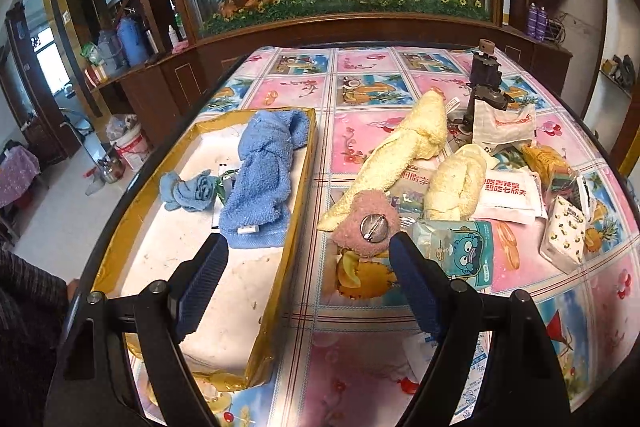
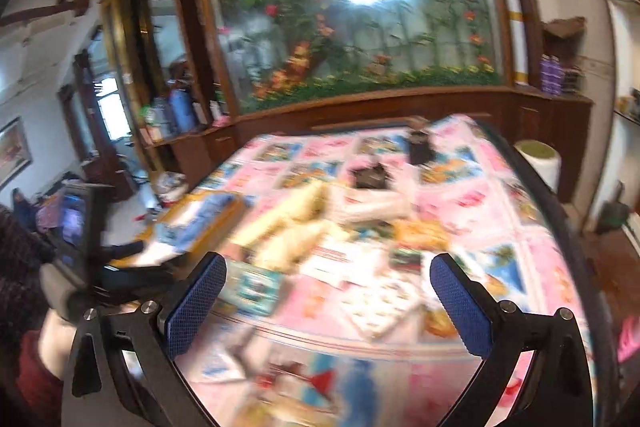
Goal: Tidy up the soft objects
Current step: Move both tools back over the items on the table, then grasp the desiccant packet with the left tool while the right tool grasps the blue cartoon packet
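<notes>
A shallow gold-rimmed box [image 1: 296,179] lies on the left of the table and holds a large blue towel [image 1: 264,171] and a small crumpled blue cloth [image 1: 188,189]. Right of the box lie a long yellow towel [image 1: 396,155], a folded yellow towel [image 1: 456,183] and a pink fluffy badge [image 1: 366,225] with a metal pin back. My left gripper [image 1: 308,265] is open, hovering over the box's right wall just short of the pink badge. The right wrist view is motion-blurred; my right gripper [image 2: 328,291] is open above the table with nothing between its fingers. There the yellow towels [image 2: 288,223] show as a smear.
Several snack packets [image 1: 508,191] and a teal cartoon packet [image 1: 460,255] crowd the table's right side. A dark metal stand [image 1: 486,83] rises behind them. A wooden cabinet with a flower mural runs behind the table. The other gripper [image 2: 80,227] and a sleeve show at the right wrist view's left.
</notes>
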`<control>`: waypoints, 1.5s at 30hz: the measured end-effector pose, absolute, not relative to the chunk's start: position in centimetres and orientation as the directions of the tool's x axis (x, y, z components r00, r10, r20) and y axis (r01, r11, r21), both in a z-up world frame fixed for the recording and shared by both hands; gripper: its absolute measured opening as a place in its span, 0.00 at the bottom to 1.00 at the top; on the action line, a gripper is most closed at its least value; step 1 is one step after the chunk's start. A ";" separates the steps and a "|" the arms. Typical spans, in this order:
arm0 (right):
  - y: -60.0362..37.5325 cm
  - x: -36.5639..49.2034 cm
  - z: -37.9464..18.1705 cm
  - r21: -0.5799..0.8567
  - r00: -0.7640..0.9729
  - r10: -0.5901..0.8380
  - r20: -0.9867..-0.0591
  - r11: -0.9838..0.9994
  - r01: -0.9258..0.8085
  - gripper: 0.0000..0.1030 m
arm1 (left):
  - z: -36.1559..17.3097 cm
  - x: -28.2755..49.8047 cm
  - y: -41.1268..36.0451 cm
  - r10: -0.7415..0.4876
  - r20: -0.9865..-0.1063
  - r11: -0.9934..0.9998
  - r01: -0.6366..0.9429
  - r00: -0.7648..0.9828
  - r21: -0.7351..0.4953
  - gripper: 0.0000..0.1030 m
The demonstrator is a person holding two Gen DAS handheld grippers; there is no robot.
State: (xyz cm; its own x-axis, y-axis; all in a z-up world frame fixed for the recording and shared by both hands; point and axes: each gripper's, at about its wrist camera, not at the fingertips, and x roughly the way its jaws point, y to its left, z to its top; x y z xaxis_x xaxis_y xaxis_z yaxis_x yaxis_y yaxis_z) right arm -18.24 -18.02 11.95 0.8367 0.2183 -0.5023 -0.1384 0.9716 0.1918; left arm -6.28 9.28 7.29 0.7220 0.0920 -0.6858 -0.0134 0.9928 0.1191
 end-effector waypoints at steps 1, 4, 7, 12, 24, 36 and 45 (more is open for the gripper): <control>-19.2 -18.0 11.1 0.188 0.828 0.189 -0.528 0.977 -0.103 1.00 | 7.2 -6.2 9.3 0.074 -0.693 0.995 -0.004 0.717 0.102 0.81; -22.0 -17.7 8.6 0.192 0.788 0.139 -0.599 0.981 -0.027 1.00 | 6.9 -6.2 8.7 0.011 -0.711 0.997 0.043 0.703 0.057 0.80; -23.3 -17.8 6.9 0.230 0.759 0.154 -0.633 0.973 -0.005 1.00 | 6.4 -6.3 7.7 -0.029 -0.725 0.996 0.082 0.688 0.037 0.80; -23.4 -17.4 5.9 0.296 0.738 0.210 -0.641 0.955 -0.014 1.00 | 4.6 -5.8 6.3 -0.083 -0.778 0.993 0.118 0.622 -0.011 0.80; -21.8 -16.6 4.5 0.334 0.695 0.273 -0.665 0.941 -0.050 1.00 | 2.5 -8.9 4.9 -0.190 -0.840 0.978 0.176 0.508 -0.115 0.80; -17.3 -16.4 7.9 0.383 0.672 0.413 -0.615 0.901 -0.202 1.00 | 1.3 -9.5 2.1 -0.186 -0.808 0.960 0.277 0.560 -0.029 0.53; -10.6 -14.6 10.6 0.323 0.646 0.476 -0.597 0.879 -0.350 1.00 | 4.8 -10.6 8.1 -0.358 -0.719 0.932 0.278 0.596 -0.234 0.21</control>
State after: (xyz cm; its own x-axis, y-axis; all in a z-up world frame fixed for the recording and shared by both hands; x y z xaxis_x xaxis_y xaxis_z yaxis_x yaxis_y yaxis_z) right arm -14.61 -10.55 10.55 0.6462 0.4760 -0.5965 -0.3500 0.8795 0.3226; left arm -10.58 8.09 4.80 0.5957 -0.3584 -0.7188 0.2775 0.9317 -0.2345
